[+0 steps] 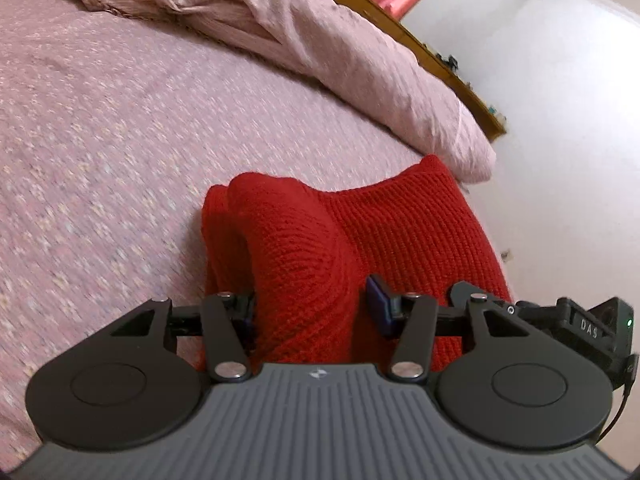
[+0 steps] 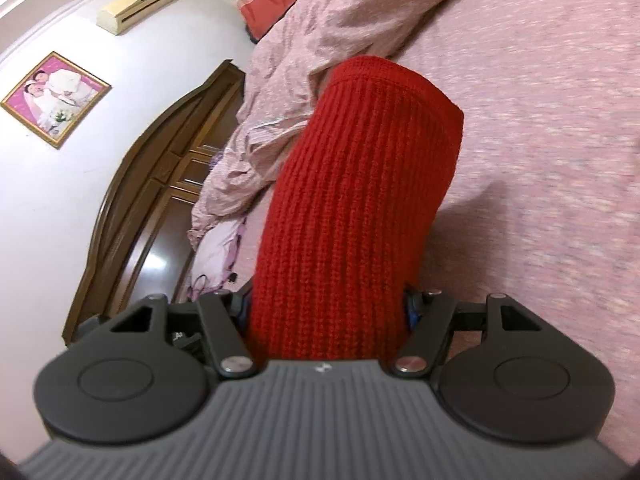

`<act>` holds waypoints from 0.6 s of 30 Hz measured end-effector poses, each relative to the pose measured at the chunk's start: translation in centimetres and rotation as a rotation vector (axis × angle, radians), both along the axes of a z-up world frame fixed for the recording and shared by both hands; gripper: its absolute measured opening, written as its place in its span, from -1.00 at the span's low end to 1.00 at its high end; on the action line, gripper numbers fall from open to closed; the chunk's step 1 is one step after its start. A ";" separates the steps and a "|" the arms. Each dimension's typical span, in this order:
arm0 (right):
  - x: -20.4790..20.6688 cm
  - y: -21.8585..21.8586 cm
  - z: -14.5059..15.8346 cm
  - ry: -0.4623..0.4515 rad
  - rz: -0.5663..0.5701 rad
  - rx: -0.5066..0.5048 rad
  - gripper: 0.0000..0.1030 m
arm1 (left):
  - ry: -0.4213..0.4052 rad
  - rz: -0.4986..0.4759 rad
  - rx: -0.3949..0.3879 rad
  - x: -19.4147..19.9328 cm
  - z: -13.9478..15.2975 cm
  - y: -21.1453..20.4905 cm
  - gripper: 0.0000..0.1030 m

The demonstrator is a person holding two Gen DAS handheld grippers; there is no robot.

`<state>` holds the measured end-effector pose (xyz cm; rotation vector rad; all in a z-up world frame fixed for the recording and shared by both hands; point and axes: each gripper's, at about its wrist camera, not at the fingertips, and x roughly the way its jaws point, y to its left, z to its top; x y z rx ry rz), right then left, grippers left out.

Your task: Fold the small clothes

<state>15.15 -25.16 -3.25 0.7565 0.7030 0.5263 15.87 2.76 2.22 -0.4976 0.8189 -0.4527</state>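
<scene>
The red knitted garment (image 1: 320, 248) is held between both grippers above the bed (image 1: 100, 140), which is covered with a pink speckled bedspread. In the left wrist view the left gripper (image 1: 316, 312) has a thick bunched fold of the knit between its jaws; the blue pad of one finger (image 1: 380, 304) shows beside the fold and seems to stand a little off the wool, while the other finger is half buried in it, so I cannot tell for sure whether the jaws are pinching the cloth or merely standing around it. Beyond the fold the rest of the garment spreads flat and wide, its far edge close to a crumpled pink quilt (image 1: 320, 40) lying along the head of the bed. In the right wrist view the right gripper (image 2: 326, 312) has its jaws pressed against both sides of a ribbed band of the same red garment (image 2: 360, 200), pinching it; the knit fills the gap between them and rises straight out from the gripper, ending in a hemmed edge. The quilt (image 2: 320, 20) lies bunched behind it, against a dark wooden headboard (image 2: 152, 200). On the white wall (image 2: 40, 200) hang a framed photograph (image 2: 56, 98) with a gilt frame and, higher up, a cream air conditioner (image 2: 136, 4).
</scene>
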 end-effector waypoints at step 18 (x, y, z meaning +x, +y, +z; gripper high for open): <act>-0.9 -2.6 -3.1 0.071 -0.082 -0.244 0.46 | -0.047 0.001 0.315 -3.0 -0.7 -3.4 0.15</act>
